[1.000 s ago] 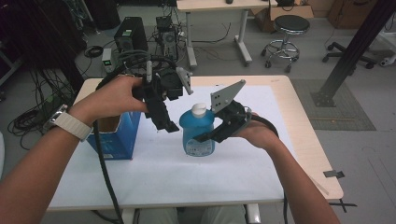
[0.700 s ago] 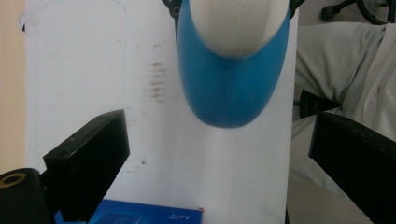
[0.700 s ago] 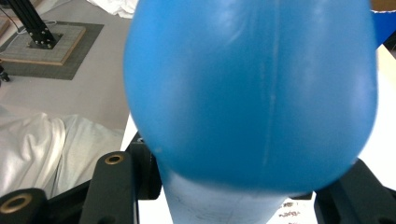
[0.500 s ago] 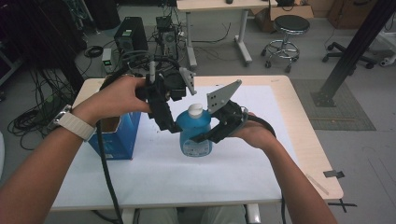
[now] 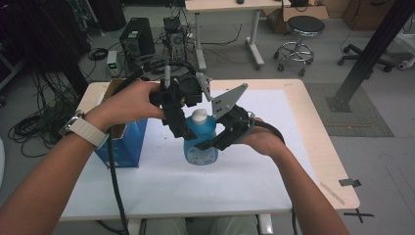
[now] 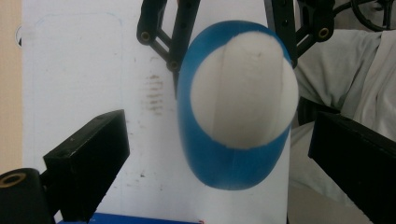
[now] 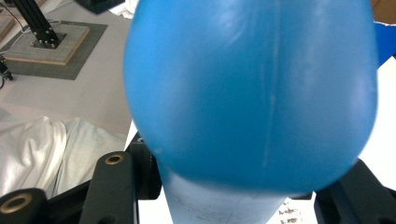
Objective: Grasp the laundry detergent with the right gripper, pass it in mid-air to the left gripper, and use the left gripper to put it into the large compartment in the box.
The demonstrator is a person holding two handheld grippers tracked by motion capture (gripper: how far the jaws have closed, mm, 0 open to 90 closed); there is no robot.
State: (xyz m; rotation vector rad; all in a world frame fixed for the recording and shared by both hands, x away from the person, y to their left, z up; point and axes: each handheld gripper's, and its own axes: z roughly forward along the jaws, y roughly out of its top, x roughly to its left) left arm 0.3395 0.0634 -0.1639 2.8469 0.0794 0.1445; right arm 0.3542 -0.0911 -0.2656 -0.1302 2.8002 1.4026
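Bottle [image 5: 200, 142] and both grippers meet over the white sheet [image 5: 161, 181] on the table [image 5: 318, 132]. Your right gripper [image 5: 215, 143] pinches the blue bottle by its body, jaws closed tight on either flank, so the bottle stands upright just ahead of your right hand [image 5: 262, 139]. In the right gripper view the blue body [image 7: 252, 93] bulges up between the two black jaws, pressed against them at the bottom.

Your left gripper [image 5: 178, 128] hangs over the bottle from above, pointing down, with its jaws spread wide. In the left gripper view the white cap [image 6: 243, 93] sits between them, nearer the right jaw, with a clear gap on each side and no contact. Behind your left hand [image 5: 129, 105] stands a blue box [image 5: 122, 147], just beside the bottle.
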